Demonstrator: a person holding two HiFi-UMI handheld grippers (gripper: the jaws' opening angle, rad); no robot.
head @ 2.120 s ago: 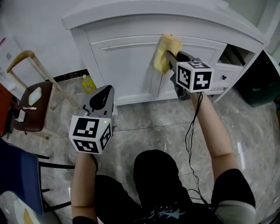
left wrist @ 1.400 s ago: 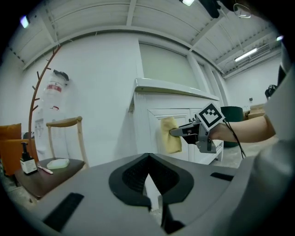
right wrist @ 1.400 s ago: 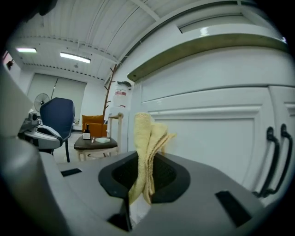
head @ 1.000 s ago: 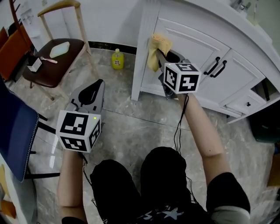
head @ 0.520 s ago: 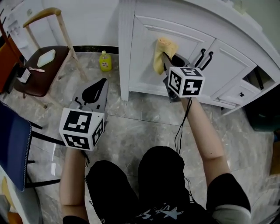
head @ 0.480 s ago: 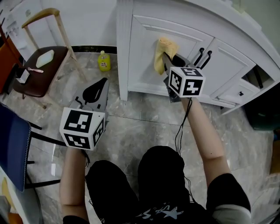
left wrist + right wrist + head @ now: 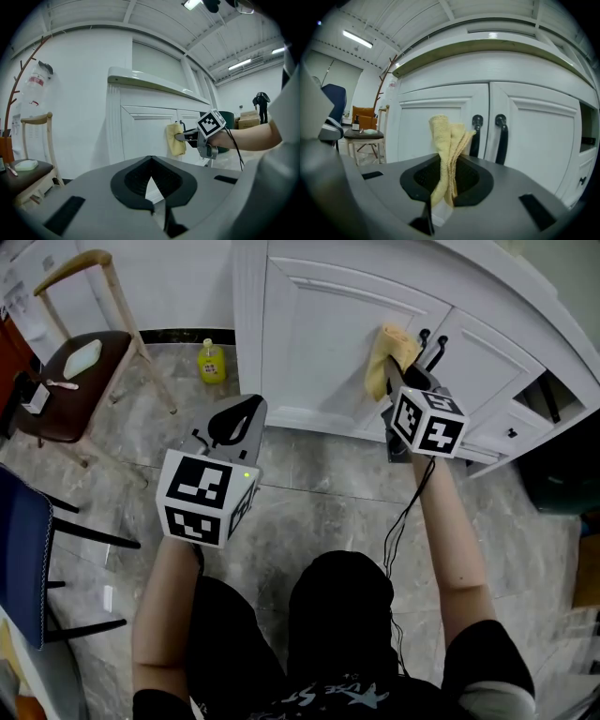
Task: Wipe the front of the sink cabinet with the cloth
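Both arms are out in front, elbows bent. The left forearm [image 7: 167,615] stays close to the torso, with the left tongs [image 7: 240,414] held low and pointing forward, jaws together with nothing between them. The right forearm [image 7: 457,554] reaches further ahead and the right tongs [image 7: 403,371] sit higher up, jaws clamped on the cloth [image 7: 384,367]. Both marker cubes face upward. The two tongs are well apart, right ahead of left.

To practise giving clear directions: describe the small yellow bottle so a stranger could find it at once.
Start at the white sink cabinet. Left of its end, on the floor, stands the yellow bottle, between cabinet and wooden chair. The yellow cloth is held up at the cabinet door, but the bottle stands low by the wall.
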